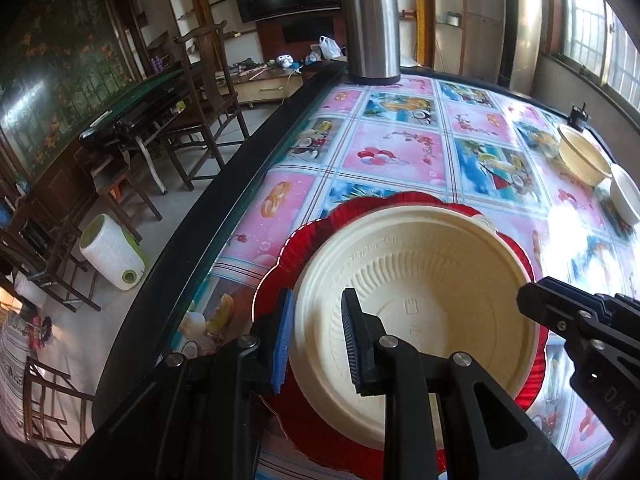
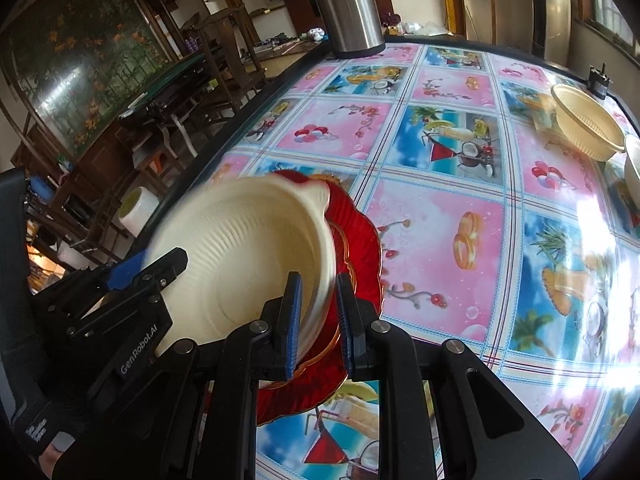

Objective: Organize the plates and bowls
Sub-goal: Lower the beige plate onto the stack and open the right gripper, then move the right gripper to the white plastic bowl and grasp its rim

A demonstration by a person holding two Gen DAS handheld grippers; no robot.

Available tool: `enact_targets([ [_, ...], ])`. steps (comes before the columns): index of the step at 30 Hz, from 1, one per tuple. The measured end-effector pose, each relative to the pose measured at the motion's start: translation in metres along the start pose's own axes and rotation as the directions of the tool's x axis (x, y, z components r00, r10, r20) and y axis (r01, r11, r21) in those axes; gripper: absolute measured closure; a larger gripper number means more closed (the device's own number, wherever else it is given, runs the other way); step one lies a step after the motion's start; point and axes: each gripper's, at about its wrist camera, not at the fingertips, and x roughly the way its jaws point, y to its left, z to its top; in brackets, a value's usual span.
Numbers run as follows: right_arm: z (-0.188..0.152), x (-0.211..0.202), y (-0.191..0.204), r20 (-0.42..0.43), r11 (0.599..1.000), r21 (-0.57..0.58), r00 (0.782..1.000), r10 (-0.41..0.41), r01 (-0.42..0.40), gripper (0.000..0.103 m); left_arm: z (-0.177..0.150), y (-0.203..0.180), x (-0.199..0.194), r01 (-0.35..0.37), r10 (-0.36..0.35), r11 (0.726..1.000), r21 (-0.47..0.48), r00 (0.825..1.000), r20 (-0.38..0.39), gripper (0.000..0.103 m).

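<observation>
where it sits, both hand-held grippers pinch the bowl.

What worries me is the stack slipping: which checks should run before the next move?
1. Left claw shut on cream bowl rim: ok.
2. Right claw shut on the opposite rim: ok.
3. Red plate edge free of right claw: cannot tell.
4. Cream bowl sits inside the red plate's outline: ok.
5. Spare bowls apart from the stack, at the table's far right: ok.
6. Steel flask well away, at the far edge: ok.
</observation>
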Motion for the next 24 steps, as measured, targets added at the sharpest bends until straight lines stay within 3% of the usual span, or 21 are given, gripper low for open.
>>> enact_targets([
  [3,0.002,-0.003,-0.002,0.006,1.000,0.006,1.000,0.007,-0.008,0.085,0.003,0.001,0.000,0.004,-0.004,1.000,-0.005,1.000,0.001,0.078],
  [9,0.001,-0.017,-0.006,0.042,0.999,0.023,0.999,0.027,-0.028,0.085,0.011,-0.002,-0.008,0.022,-0.021,0.999,-0.034,0.999,0.033,0.049],
  [16,0.001,-0.044,-0.026,0.094,0.998,0.060,0.995,0.019,-0.025,0.085,0.025,-0.026,-0.030,0.102,-0.100,0.995,-0.018,0.992,0.077,0.033],
  [18,0.001,-0.051,-0.038,0.108,0.997,0.080,0.994,0.012,-0.021,0.084,0.026,-0.039,-0.037,0.136,-0.136,0.991,-0.001,0.987,0.088,0.033],
  [21,-0.002,-0.063,-0.057,0.122,0.994,0.111,0.992,-0.008,-0.006,0.073,0.027,-0.063,-0.044,0.170,-0.173,0.985,0.041,0.981,0.086,0.033],
  [24,-0.007,-0.076,-0.079,0.141,0.988,0.151,0.990,-0.029,0.007,0.072,0.026,-0.084,-0.051,0.191,-0.198,0.979,0.077,0.976,0.090,0.033],
])
